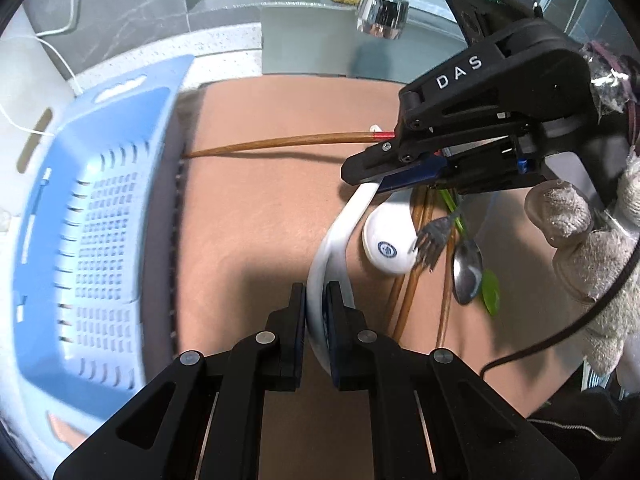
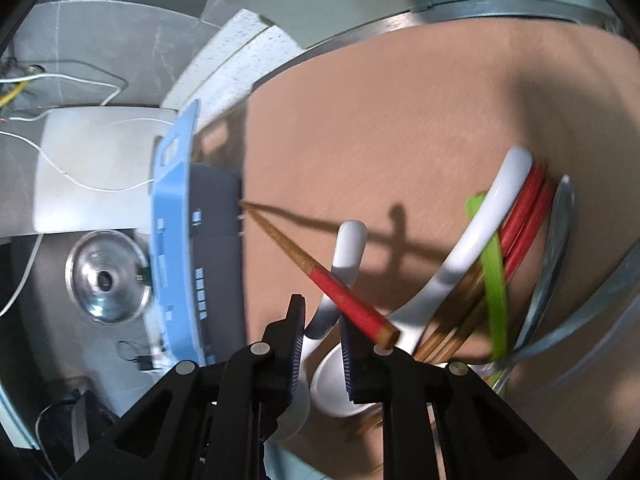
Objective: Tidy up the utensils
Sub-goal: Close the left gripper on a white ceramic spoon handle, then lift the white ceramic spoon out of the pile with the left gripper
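Sorting step: your left tongs (image 1: 316, 312) clamp a white spoon (image 1: 340, 228) right of the blue basket (image 1: 100, 220); your right tongs (image 2: 320, 340), part-open, carry a red-tipped chopstick (image 2: 320, 276). Next, judge the drop into the basket.

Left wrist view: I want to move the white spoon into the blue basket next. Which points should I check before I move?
1. Left gripper grips the white spoon: ok, both fingers are closed on it.
2. Spoon handle is free of the right gripper: not ok, the handle tip reaches that gripper's fingers.
3. Blue basket is in view: ok, it stands to the left.
4. Chopstick is out of the way: not ok, it spans from the right gripper to the basket's edge.
5. Right gripper really holds the chopstick: cannot tell.
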Motion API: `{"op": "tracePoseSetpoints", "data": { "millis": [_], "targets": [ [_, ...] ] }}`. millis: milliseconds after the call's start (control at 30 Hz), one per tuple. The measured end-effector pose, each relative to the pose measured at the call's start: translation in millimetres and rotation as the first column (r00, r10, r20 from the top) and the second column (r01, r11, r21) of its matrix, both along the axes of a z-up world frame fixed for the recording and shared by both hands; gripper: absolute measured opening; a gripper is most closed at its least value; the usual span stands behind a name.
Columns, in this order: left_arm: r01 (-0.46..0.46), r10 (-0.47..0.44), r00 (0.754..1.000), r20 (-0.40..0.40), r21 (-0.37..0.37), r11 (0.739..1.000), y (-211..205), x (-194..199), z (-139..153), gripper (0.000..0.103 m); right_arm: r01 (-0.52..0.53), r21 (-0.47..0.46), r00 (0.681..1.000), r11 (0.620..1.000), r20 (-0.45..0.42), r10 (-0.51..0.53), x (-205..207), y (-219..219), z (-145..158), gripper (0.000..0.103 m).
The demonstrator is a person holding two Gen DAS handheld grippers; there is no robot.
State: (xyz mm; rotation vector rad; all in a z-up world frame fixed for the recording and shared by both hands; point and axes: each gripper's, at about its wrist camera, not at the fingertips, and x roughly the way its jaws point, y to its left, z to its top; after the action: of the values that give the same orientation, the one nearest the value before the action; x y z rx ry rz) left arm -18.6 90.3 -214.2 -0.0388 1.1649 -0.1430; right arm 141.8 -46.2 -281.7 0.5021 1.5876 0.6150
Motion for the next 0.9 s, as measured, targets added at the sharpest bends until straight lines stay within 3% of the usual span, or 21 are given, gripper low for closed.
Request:
{"op": "tracePoseSetpoints", "data": {
  "millis": [400,567,800,900],
  "targets": [
    [-0.045,0.045,0.998,0.047,-0.003,0.999,31,-45,47,0.009,-0.038,0.090,0.999,0.995,0.040,0.034,-34,30,42,0.015],
    [-0.016,0.017,0.999,0.052,-0.019,1.000,34,-67,64,0.007,-0.023,0.119,1.000,0.993,0.017,0.022,-54,26,52,0.015],
    [0.098,-0.097,0.995,0.033,-0.026,0.995,12,-68,54,0.005,0.037,0.071,0.999,0.997,0.015,-0.038,-75,-8,49,0.011],
    [0.095,-0.094,0.995,0.035,-0.047,0.994,11,-64,46,0.005,0.055,0.060,0.998,0.997,0.032,-0.057,-75,-14,45,0.009]
  ]
}}
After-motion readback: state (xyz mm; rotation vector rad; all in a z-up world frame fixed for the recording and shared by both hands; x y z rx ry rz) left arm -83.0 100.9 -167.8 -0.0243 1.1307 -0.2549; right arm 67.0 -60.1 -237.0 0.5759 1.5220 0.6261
